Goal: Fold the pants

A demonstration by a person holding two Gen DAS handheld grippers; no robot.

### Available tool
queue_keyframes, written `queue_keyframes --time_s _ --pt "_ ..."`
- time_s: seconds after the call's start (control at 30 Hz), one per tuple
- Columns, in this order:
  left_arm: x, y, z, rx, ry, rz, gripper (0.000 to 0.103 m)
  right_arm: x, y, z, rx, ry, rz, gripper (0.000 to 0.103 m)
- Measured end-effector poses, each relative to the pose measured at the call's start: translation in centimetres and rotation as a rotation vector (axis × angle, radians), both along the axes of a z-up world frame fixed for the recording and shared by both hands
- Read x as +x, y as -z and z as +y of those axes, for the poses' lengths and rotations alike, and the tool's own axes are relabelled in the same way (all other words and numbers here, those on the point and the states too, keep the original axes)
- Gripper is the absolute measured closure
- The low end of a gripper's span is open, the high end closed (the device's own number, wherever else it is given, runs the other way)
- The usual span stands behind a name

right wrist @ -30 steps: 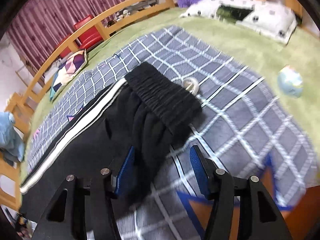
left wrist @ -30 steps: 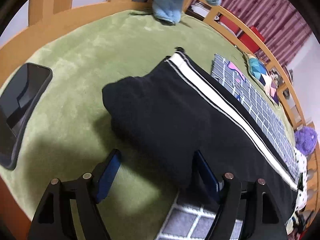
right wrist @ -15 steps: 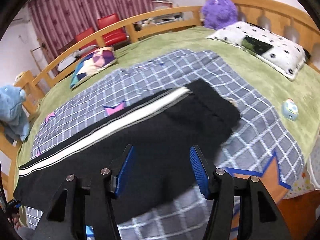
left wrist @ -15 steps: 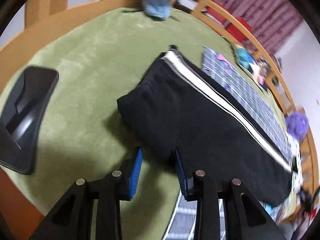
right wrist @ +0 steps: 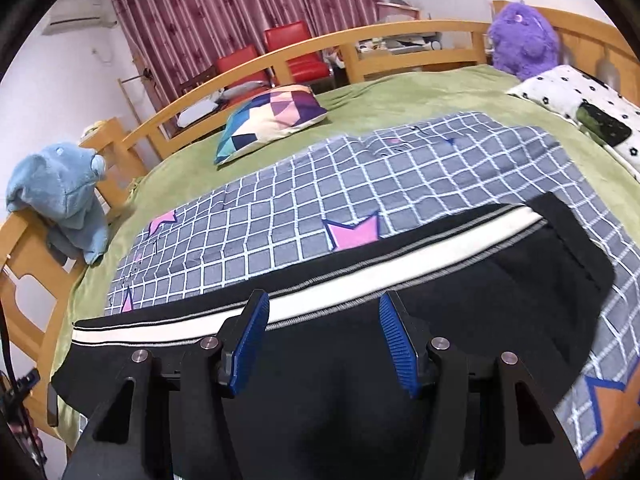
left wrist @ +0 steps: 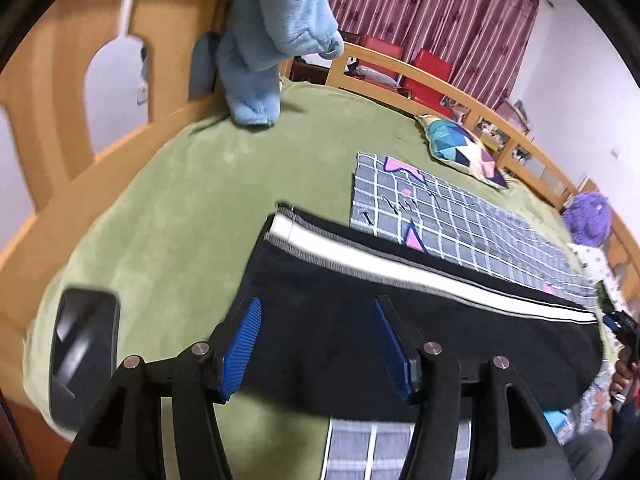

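Black pants (left wrist: 420,320) with a white side stripe lie flat, folded lengthwise, across the grey checked blanket (left wrist: 460,224) and green bed cover. The leg cuffs are at the left; the waistband is at the right in the right wrist view (right wrist: 568,240). My left gripper (left wrist: 316,344) is open and empty, raised above the cuff end. My right gripper (right wrist: 324,340) is open and empty, raised above the middle of the pants (right wrist: 360,360).
A black phone (left wrist: 84,356) lies on the green cover (left wrist: 180,220) at the left. A blue plush (left wrist: 268,40) hangs on the wooden bed frame. A patterned cushion (right wrist: 272,120), a purple plush (right wrist: 524,40) and a spotted pillow (right wrist: 580,100) are at the far side.
Both grippers have lifted and pulled back from the pants. The left gripper narrowed half a second ago and is open again. The pants now lie flat and stretched out.
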State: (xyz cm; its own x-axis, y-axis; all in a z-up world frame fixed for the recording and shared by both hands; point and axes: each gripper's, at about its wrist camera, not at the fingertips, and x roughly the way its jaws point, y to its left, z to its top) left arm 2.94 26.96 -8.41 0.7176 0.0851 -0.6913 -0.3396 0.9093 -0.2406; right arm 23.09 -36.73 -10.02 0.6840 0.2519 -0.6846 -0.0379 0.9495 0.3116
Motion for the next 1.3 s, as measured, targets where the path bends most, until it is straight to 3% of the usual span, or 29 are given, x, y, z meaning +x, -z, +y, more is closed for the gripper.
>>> queue_keyframes --time_s 0.07,0.27,0.4,0.6,0.7,0.8,0.87,0.93,0.97,1.0,1.03,1.07,1.23,1.3 --pt "2.6 0.2 -0.5 0.017 0.017 0.003 0.048 1.2 0.7 0.9 -0.018 -0.009 0.015 0.046" --pt "10.6 2.6 0.4 0.064 -0.026 0.12 0.048 5.0 2.7 3.8 -0.144 -0.091 0.023 0.041" --pt "14.2 4.6 2.2 0.109 -0.074 0.17 0.048 7.0 3.5 5.2 -0.234 -0.175 -0.018 0.027" --pt "16.7 7.0 3.7 0.074 -0.082 0.217 0.047 10.3 5.5 7.5 -0.285 -0.319 -0.011 0.027" --pt "17.0 7.7 3.6 0.075 -0.057 0.226 0.034 11.6 6.2 8.3 -0.268 -0.372 -0.002 0.026" --pt "16.9 8.0 3.5 0.103 -0.068 0.258 0.033 13.6 8.6 9.3 -0.219 -0.48 0.127 0.025" --pt "16.5 8.1 4.1 0.087 -0.089 0.264 0.033 14.1 10.1 9.9 -0.276 -0.51 0.175 0.026" --pt "16.2 8.4 5.0 0.017 -0.1 0.239 0.039 13.6 10.9 10.5 -0.361 -0.546 0.163 0.041" --pt "16.3 8.6 5.3 -0.012 -0.09 0.237 0.052 13.2 10.7 10.7 -0.382 -0.556 0.14 0.08" --pt "16.4 8.7 5.3 -0.004 -0.094 0.248 0.061 13.0 10.5 10.6 -0.365 -0.576 0.143 0.099" --pt "16.5 8.6 5.2 0.029 -0.091 0.251 0.068 12.8 10.0 10.6 -0.358 -0.567 0.136 0.1" --pt "16.5 8.5 5.1 0.041 -0.079 0.248 0.082 12.6 9.4 10.6 -0.361 -0.554 0.107 0.1" --pt "15.4 5.8 5.6 0.004 -0.061 0.138 0.083 12.0 6.5 10.3 -0.311 -0.454 -0.017 0.101" --pt "16.0 6.2 5.7 0.016 -0.076 0.151 0.083 13.1 7.0 10.6 -0.287 -0.424 0.006 0.101"
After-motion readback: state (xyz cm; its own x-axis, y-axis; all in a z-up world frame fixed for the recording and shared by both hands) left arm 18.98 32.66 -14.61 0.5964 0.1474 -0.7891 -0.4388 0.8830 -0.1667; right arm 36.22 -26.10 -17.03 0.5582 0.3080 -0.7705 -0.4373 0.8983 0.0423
